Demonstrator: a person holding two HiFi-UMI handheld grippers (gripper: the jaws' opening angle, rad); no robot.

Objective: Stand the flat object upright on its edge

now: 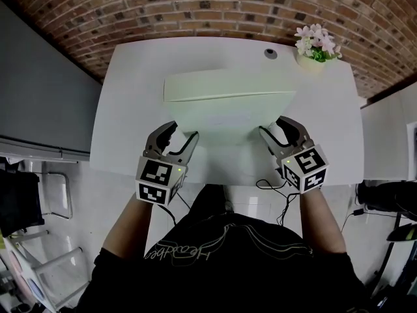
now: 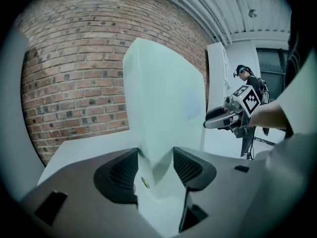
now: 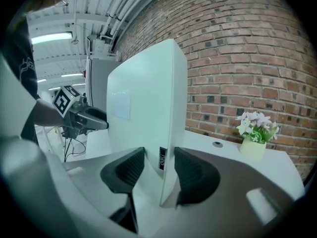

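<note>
A flat white panel (image 1: 228, 113) is raised off the white table (image 1: 130, 109) and stands nearly upright on its long edge, its face toward me. My left gripper (image 1: 182, 132) is shut on its left end; in the left gripper view the panel (image 2: 163, 93) fills the gap between the pads of the left gripper (image 2: 156, 165). My right gripper (image 1: 272, 126) is shut on the right end, and in the right gripper view the panel's thin edge (image 3: 171, 108), with a small dark label, sits between the pads of the right gripper (image 3: 159, 170). Each gripper view shows the other gripper across the panel.
A small pot of pink flowers (image 1: 316, 47) stands at the table's far right corner, beside a round cable hole (image 1: 270, 53). A brick wall (image 1: 215, 5) runs behind the table. A grey cabinet (image 1: 39, 96) is on the left. Cables (image 1: 280, 194) hang below the near edge.
</note>
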